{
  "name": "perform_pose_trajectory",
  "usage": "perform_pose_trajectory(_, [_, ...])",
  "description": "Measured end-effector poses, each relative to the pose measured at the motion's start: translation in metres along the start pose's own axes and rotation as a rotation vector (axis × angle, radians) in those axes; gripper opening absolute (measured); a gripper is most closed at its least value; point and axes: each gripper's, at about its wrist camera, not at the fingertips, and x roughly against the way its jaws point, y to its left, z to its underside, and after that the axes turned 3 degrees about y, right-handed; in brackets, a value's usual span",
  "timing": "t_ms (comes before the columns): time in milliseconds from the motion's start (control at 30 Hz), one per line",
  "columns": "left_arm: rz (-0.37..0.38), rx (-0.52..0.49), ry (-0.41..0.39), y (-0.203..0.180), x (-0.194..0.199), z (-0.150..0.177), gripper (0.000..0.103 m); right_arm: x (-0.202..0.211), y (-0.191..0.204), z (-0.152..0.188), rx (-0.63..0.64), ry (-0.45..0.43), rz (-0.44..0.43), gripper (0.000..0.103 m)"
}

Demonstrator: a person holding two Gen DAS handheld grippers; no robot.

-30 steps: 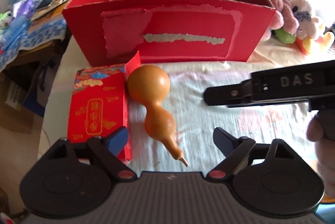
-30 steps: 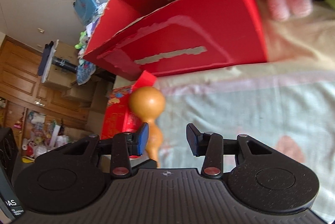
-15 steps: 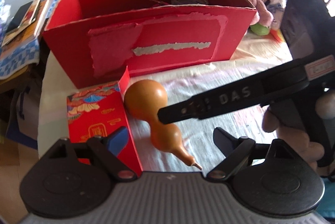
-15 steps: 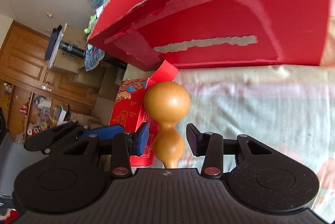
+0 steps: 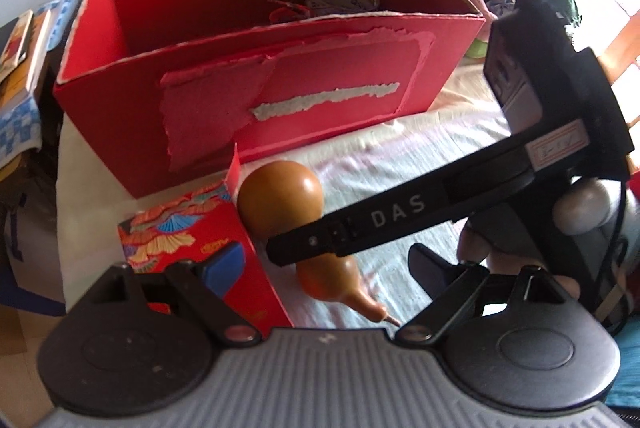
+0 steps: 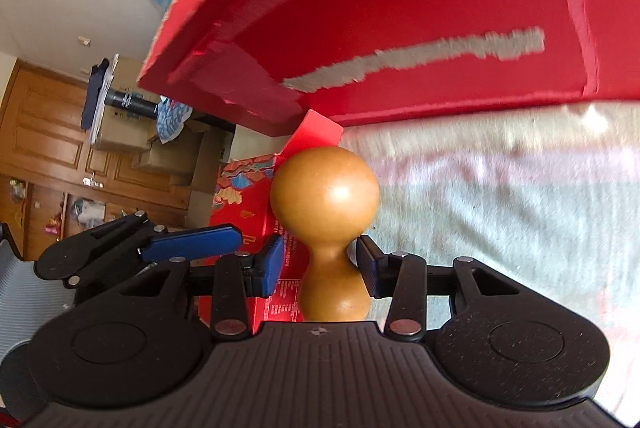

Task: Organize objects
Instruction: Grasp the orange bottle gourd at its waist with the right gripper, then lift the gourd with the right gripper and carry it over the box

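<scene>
A pale cloth [image 6: 520, 204] covers the table. Wooden cupboards [image 6: 44, 132] stand at the left of the right wrist view. The orange gourd [image 6: 325, 196] lies mid-frame by a small red box [image 5: 208, 244], below the big red box [image 5: 280, 68]. The right gripper [image 6: 320, 264] fingers sit around its thin waist, not yet squeezing. The left gripper [image 5: 324, 268] is wide open, holding nothing.

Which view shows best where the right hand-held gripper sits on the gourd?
The right wrist view: the gourd stands centred, its narrow waist between the open right hand-held gripper fingers. In the left wrist view the gripper's black finger crosses the gourd and hides its waist, so the contact there cannot be judged.
</scene>
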Motion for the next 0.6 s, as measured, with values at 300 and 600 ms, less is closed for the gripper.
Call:
perform_pose_trajectory(300, [0.083, -0.101, 0.023, -0.005, -0.013, -0.012, 0.09, 0.021, -0.019, 0.011, -0.096, -0.074, 0.0, 0.03])
perform_pose_trajectory(600, [0.133, -0.193, 0.079, -0.031, -0.04, -0.028, 0.08, 0.045, -0.041, 0.02, -0.148, -0.138, 0.029, 0.03])
